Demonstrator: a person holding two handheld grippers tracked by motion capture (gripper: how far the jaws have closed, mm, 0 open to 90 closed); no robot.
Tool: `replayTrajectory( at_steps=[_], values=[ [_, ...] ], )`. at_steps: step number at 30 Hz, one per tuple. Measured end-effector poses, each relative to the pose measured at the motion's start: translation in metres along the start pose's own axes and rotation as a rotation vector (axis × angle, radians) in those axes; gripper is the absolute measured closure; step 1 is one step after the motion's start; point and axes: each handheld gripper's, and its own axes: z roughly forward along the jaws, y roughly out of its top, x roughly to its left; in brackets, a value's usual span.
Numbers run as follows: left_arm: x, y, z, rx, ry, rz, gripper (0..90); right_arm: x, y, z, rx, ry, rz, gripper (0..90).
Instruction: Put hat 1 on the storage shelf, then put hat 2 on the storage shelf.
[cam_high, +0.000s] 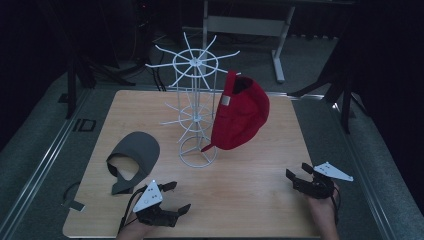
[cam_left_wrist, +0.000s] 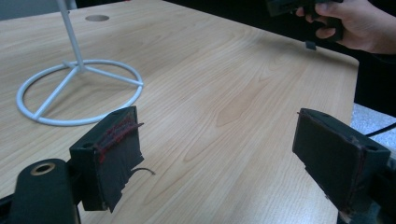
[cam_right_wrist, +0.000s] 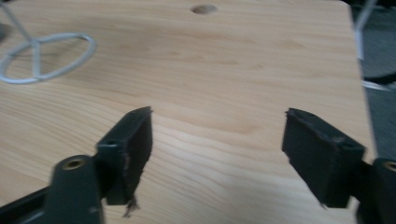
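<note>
Left gripper (cam_high: 176, 197) at bottom centre-left of the high view, jaws spread apart, nothing between them. Right gripper (cam_high: 299, 172) at lower right, jaws also apart and empty, over bare table (cam_high: 250, 195). Grey cap (cam_high: 134, 157) lies flat at left-centre. White wire rack (cam_high: 196, 105) stands mid-frame; red cap (cam_high: 239, 114) hangs on its right side, upper centre.

The left gripper (cam_high: 177, 196) sits low at the near left of the table (cam_high: 240, 200), held from below by the left hand (cam_high: 134, 231), its fingers (cam_left_wrist: 114, 154) spread wide with nothing between them. The right gripper (cam_high: 298, 171), in the right hand (cam_high: 322, 212) at the near right, likewise has its fingers (cam_right_wrist: 130, 149) wide apart and empty.
</note>
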Motion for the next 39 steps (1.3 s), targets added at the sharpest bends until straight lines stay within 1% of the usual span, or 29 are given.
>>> replayTrajectory(
  at_steps=[1,2,3,5,7,8,11,14,15,18,20,21,25,28,29,33,34,36,37,38,39],
  values=[
    [0.002,-0.001,0.0,0.006,0.004,-0.004,15.6,-0.004,-0.005,-0.002,0.007,-0.019,0.012,18.5],
    [0.004,-0.001,0.0,0.012,0.015,-0.007,15.6,-0.005,-0.006,-0.003,0.005,-0.033,0.019,17.9],
    [0.005,-0.002,0.0,0.013,0.017,-0.012,15.5,-0.006,-0.009,-0.004,0.005,-0.05,0.028,15.5],
    [0.008,-0.003,0.001,0.024,0.03,-0.015,15.6,-0.009,-0.013,-0.005,0.008,-0.087,0.037,14.9],
    [0.009,-0.004,0.0,0.026,0.033,-0.014,15.5,-0.011,-0.015,-0.005,0.008,-0.095,0.046,14.8],
    [0.011,-0.005,0.0,0.03,0.039,-0.019,15.5,-0.014,-0.02,-0.007,-0.001,-0.121,0.06,14.8],
    [0.013,-0.006,0.0,0.028,0.049,-0.026,15.5,-0.017,-0.023,-0.007,-0.003,-0.127,0.067,14.9],
    [0.014,-0.006,0.0,0.025,0.057,-0.019,15.6,-0.017,-0.026,-0.006,0.006,-0.129,0.065,14.9],
    [0.014,-0.006,-0.001,0.023,0.057,-0.019,15.6,-0.016,-0.027,-0.006,0.006,-0.13,0.057,14.9],
    [0.014,-0.006,-0.002,0.017,0.06,-0.019,15.7,-0.015,-0.029,-0.005,0.001,-0.135,0.057,14.9],
    [0.015,-0.006,-0.004,0.017,0.064,-0.015,16.2,-0.016,-0.031,-0.004,-0.006,-0.134,0.073,14.9],
    [0.015,-0.006,-0.005,0.019,0.068,-0.014,16.3,-0.016,-0.032,-0.003,-0.018,-0.124,0.078,14.8],
    [0.018,-0.007,-0.012,0.019,0.084,-0.017,16.3,-0.016,-0.033,-0.004,-0.025,-0.122,0.074,14.8],
    [0.022,-0.009,-0.02,0.019,0.11,-0.021,16.4,-0.016,-0.034,-0.003,-0.016,-0.121,0.074,14.7],
    [0.022,-0.009,-0.02,0.019,0.11,-0.021,16.3,-0.016,-0.034,-0.003,-0.016,-0.121,0.074,14.7],
    [0.028,-0.011,-0.031,0.026,0.152,-0.021,16.4,-0.016,-0.034,-0.002,-0.008,-0.123,0.068,14.6],
    [0.032,-0.013,-0.037,0.025,0.175,-0.027,16.3,-0.017,-0.034,-0.002,-0.011,-0.119,0.078,14.6],
    [0.036,-0.015,-0.044,0.026,0.208,-0.029,16.4,-0.018,-0.034,-0.002,-0.012,-0.118,0.082,14.6],
    [0.036,-0.015,-0.044,0.026,0.208,-0.029,16.4,-0.018,-0.034,-0.003,-0.014,-0.115,0.084,14.7],
    [0.039,-0.016,-0.048,0.025,0.221,-0.034,16.4,-0.018,-0.034,-0.003,-0.014,-0.116,0.086,14.7],
    [0.044,-0.02,-0.057,0.022,0.26,-0.046,16.4,-0.018,-0.034,-0.003,-0.014,-0.117,0.084,14.7]
  ],
)
